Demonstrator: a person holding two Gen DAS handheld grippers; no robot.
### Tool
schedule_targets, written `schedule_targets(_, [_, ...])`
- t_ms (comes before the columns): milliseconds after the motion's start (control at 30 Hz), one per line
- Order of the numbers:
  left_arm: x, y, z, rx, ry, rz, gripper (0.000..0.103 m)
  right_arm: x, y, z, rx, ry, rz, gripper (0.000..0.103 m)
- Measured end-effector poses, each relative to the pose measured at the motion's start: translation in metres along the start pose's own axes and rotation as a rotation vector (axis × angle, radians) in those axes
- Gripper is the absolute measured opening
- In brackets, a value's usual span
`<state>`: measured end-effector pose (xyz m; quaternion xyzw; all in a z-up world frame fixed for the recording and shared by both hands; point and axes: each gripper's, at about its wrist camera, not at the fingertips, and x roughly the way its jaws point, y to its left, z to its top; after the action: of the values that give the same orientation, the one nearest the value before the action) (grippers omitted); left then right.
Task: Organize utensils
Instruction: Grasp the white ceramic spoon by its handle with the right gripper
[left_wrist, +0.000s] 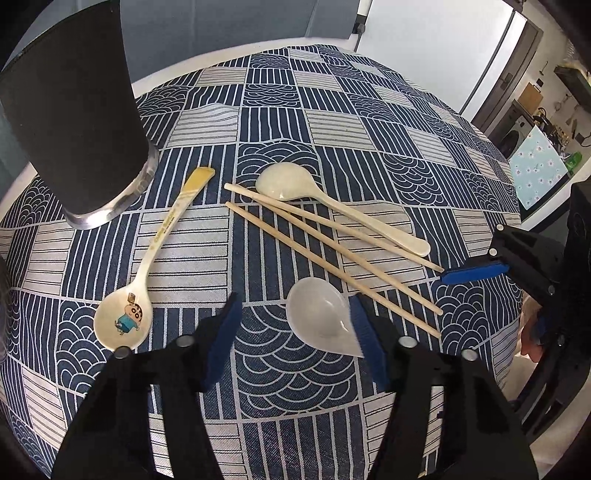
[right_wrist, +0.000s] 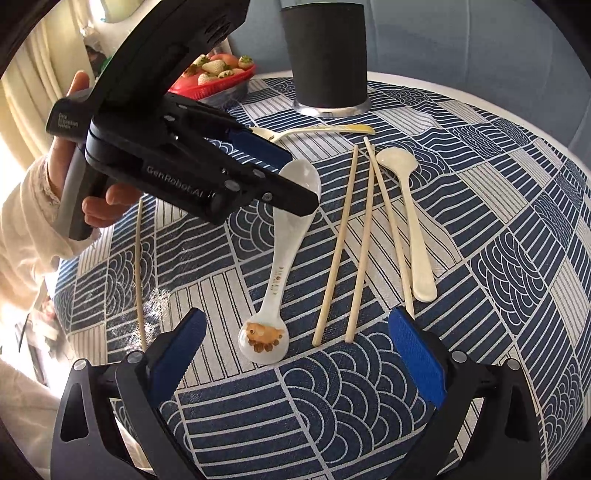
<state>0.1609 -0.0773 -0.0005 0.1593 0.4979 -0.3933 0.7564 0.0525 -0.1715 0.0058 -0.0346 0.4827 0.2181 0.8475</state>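
Surface: round counter (left_wrist: 369, 85) under blue-white patterned cloth | landmark: dark cylindrical utensil holder (left_wrist: 74, 110) at far edge | nearer than holder: three wooden chopsticks (left_wrist: 332, 254), cream spoon (left_wrist: 288, 182), cartoon spoon (left_wrist: 123, 321) | left gripper (left_wrist: 291, 325) fingers half-spread, bowl of white ceramic spoon (left_wrist: 317, 314) between them, contact unclear | right gripper (right_wrist: 295, 343) fingers spread wide, empty.

Right wrist view: holder (right_wrist: 327, 55) stands at the table's (right_wrist: 517, 221) far edge, fruit basket (right_wrist: 210, 83) to its left. Cartoon spoon (right_wrist: 314, 130) lies just before holder. Nearer: 3 chopsticks (right_wrist: 360, 240) side by side, plain spoon (right_wrist: 413, 236) on their right, fish spoon (right_wrist: 284, 258) on their left, 1 more chopstick (right_wrist: 139, 273) far left.
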Motion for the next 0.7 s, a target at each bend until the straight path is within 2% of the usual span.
schedule_targets(67, [0.004,-0.001,0.001,-0.014,0.023,-0.023,0.017,0.001,0.000,0.000,-0.004,-0.003,0.011,0.094])
schedule_targets(100, [0.003,0.000,0.001,-0.032,0.015,-0.033,0.014,0.001,0.000,0.001,-0.003,-0.007,0.008,0.094])
schedule_targets(233, [-0.002,-0.001,-0.001,-0.060,-0.014,-0.023,0.013,0.000,-0.002,0.002,-0.009,-0.026,0.004,0.094])
schedule_targets(467, [-0.018,0.002,-0.016,-0.140,-0.051,0.006,0.011,0.003,0.007,0.011,-0.065,-0.034,0.056,0.093])
schedule_targets(533, [-0.023,0.002,-0.020,-0.157,-0.066,0.016,0.011,0.007,0.011,0.014,-0.089,-0.022,0.064,0.086])
schedule_targets(567, [-0.025,0.002,-0.021,-0.166,-0.072,0.010,0.010,0.009,0.013,0.015,-0.099,-0.012,0.061,0.076])
schedule_targets(667, [-0.034,0.000,-0.026,-0.175,-0.098,0.043,0.010,0.012,0.020,0.017,-0.125,-0.006,0.064,0.072])
schedule_targets(700, [-0.035,-0.001,-0.028,-0.171,-0.098,0.041,0.010,0.012,0.023,0.018,-0.148,-0.009,0.063,0.062])
